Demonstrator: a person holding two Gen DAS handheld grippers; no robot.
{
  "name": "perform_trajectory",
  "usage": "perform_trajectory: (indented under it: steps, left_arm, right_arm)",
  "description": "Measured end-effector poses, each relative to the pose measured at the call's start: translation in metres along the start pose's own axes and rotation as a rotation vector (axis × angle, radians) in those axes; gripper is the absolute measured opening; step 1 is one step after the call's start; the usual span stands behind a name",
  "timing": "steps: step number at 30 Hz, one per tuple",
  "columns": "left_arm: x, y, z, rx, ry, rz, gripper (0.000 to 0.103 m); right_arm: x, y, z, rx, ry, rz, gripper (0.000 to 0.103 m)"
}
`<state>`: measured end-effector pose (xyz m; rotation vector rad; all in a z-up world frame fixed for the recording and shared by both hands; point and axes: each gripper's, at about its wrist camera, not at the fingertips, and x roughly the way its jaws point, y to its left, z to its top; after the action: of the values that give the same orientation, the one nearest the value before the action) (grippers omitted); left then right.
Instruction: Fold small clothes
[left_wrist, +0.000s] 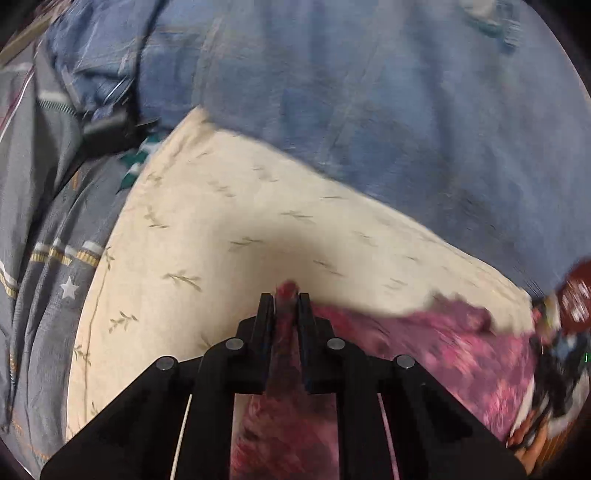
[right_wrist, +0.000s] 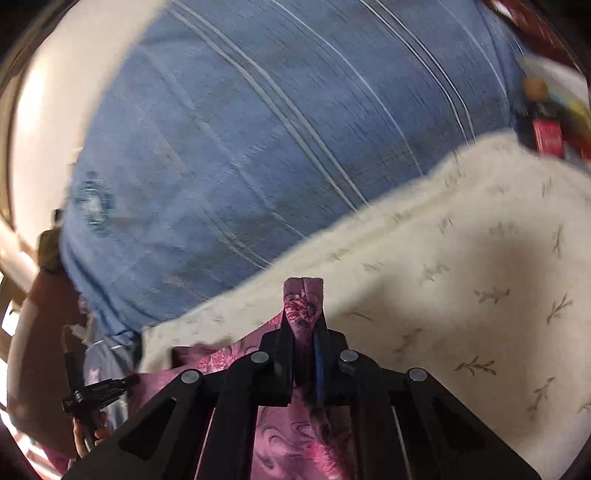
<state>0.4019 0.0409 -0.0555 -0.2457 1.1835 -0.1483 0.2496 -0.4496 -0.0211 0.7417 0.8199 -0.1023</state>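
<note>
Pinching a fold of pink patterned cloth (left_wrist: 436, 354) between its two black fingers, the left gripper (left_wrist: 286, 301) is reaching out over a cream sheet (left_wrist: 229, 221) printed with small leaf sprigs; a little tuft of the cloth is poking out past the fingertips. From the jaws the cloth is running down under the gripper and stretching away to the right, lying on the cream sheet, its far end blurred. A blue striped blanket (left_wrist: 406, 110) is lying beyond the cream sheet, and a grey cover (left_wrist: 48, 221) with a white star and striped bands is bunching up at the left edge. In the right wrist view, the right gripper (right_wrist: 303, 314) is clamping another fold of the same pink cloth (right_wrist: 295, 435), with a doubled edge standing up past its fingertips. The cloth is hanging from the jaws toward the camera and spreading to the left, over the cream sheet (right_wrist: 461, 277). The blue blanket (right_wrist: 258, 129) is filling the upper part of this view, blurred. At lower left, the other gripper is showing small and dark.
</note>
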Motion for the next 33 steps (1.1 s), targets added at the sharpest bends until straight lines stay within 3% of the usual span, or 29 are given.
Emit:
perform_trajectory:
  steps: [4, 8, 9, 10, 12, 13, 16, 18, 20, 21, 22, 24, 26, 30, 32, 33]
  left_arm:
    - [0.01, 0.009, 0.004, -0.049, 0.048, -0.019, 0.01]
    - [-0.032, -0.008, -0.006, 0.063, -0.003, -0.028, 0.013]
    - [-0.042, -0.016, -0.012, 0.105, -0.014, -0.037, 0.022]
    - [-0.053, -0.025, -0.022, 0.154, -0.028, -0.047, 0.039]
    - [-0.07, -0.04, -0.043, 0.221, -0.049, -0.064, 0.062]
    - [-0.073, -0.047, -0.054, 0.251, -0.052, -0.079, 0.065]
    - [-0.056, -0.065, -0.087, 0.326, 0.014, -0.079, 0.065]
    - [-0.031, -0.07, -0.108, 0.339, 0.07, -0.009, 0.065]
    - [-0.027, -0.077, -0.12, 0.387, 0.025, 0.064, 0.065]
    - [-0.031, -0.083, -0.124, 0.413, 0.017, 0.097, 0.065]
    - [-0.036, -0.085, -0.127, 0.416, 0.029, 0.092, 0.065]
    - [-0.052, -0.086, -0.134, 0.403, 0.048, 0.008, 0.065]
    - [-0.07, -0.084, -0.149, 0.413, 0.025, -0.027, 0.066]
    - [-0.068, -0.073, -0.183, 0.415, 0.027, -0.002, 0.072]
    - [-0.063, -0.079, -0.194, 0.451, -0.009, 0.036, 0.074]
    - [-0.066, -0.082, -0.199, 0.474, -0.032, 0.06, 0.075]
  right_arm:
    - [0.029, -0.014, -0.011, 0.03, 0.118, -0.053, 0.012]
    - [0.003, 0.001, -0.013, -0.036, 0.063, -0.122, 0.022]
    - [-0.007, 0.007, -0.015, -0.064, 0.045, -0.113, 0.022]
    - [-0.02, 0.014, -0.019, -0.098, 0.032, -0.069, 0.022]
    - [-0.036, 0.024, -0.032, -0.149, 0.024, -0.003, 0.024]
    - [-0.047, 0.029, -0.044, -0.184, 0.024, 0.031, 0.029]
    - [-0.045, 0.029, -0.073, -0.222, 0.072, 0.044, 0.035]
    - [-0.027, 0.018, -0.089, -0.207, 0.148, -0.021, 0.034]
    - [-0.036, 0.014, -0.092, -0.19, 0.095, -0.001, 0.033]
    - [-0.04, 0.015, -0.091, -0.178, 0.109, -0.014, 0.034]
    - [-0.049, 0.017, -0.09, -0.163, 0.106, -0.008, 0.036]
    - [-0.079, 0.023, -0.096, -0.176, 0.075, 0.042, 0.037]
    - [-0.099, 0.026, -0.109, -0.225, 0.061, 0.038, 0.039]
    - [-0.109, 0.019, -0.148, -0.294, 0.093, -0.048, 0.067]
    - [-0.091, 0.009, -0.169, -0.33, 0.157, -0.123, 0.067]
    - [-0.096, 0.014, -0.173, -0.377, 0.1, -0.131, 0.068]
